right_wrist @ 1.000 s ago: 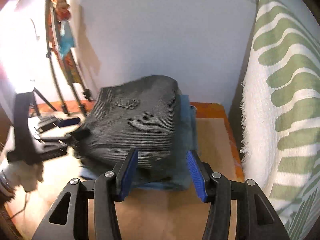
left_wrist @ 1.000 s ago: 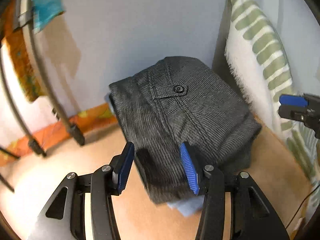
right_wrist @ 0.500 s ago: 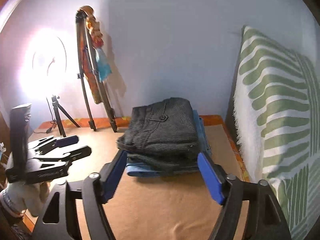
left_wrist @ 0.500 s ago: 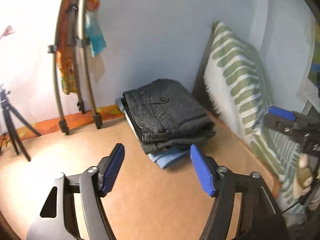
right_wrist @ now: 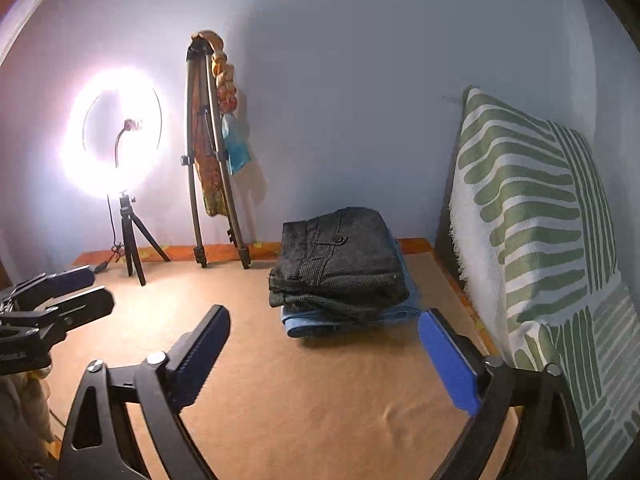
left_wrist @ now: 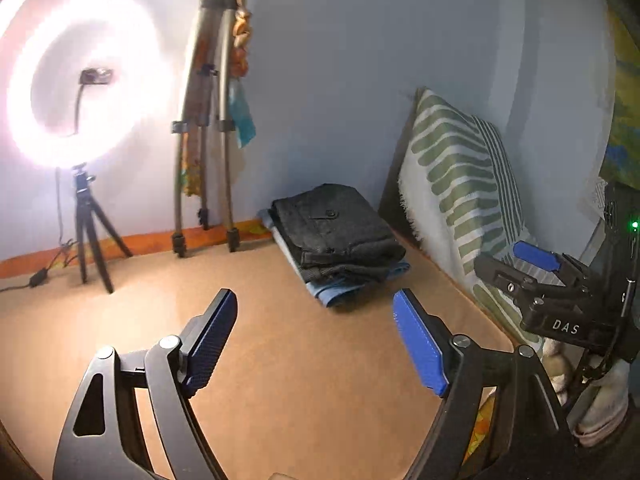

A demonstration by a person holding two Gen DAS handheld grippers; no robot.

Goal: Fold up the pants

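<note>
blue garment [right_wrist: 352,318] mostly hidden under pants [right_wrist: 340,260] | kind perhaps jeans

Blue wall [right_wrist: 360,80], glaring ring light [right_wrist: 116,132], perhaps cardboard-covered floor [right_wrist: 320,400]

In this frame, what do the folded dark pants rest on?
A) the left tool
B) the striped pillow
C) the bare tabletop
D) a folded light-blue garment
D: the folded dark pants lie on a folded light-blue garment, whose edge shows beneath them; the striped pillow stands apart, and both tools are open and away from the stack.
</note>
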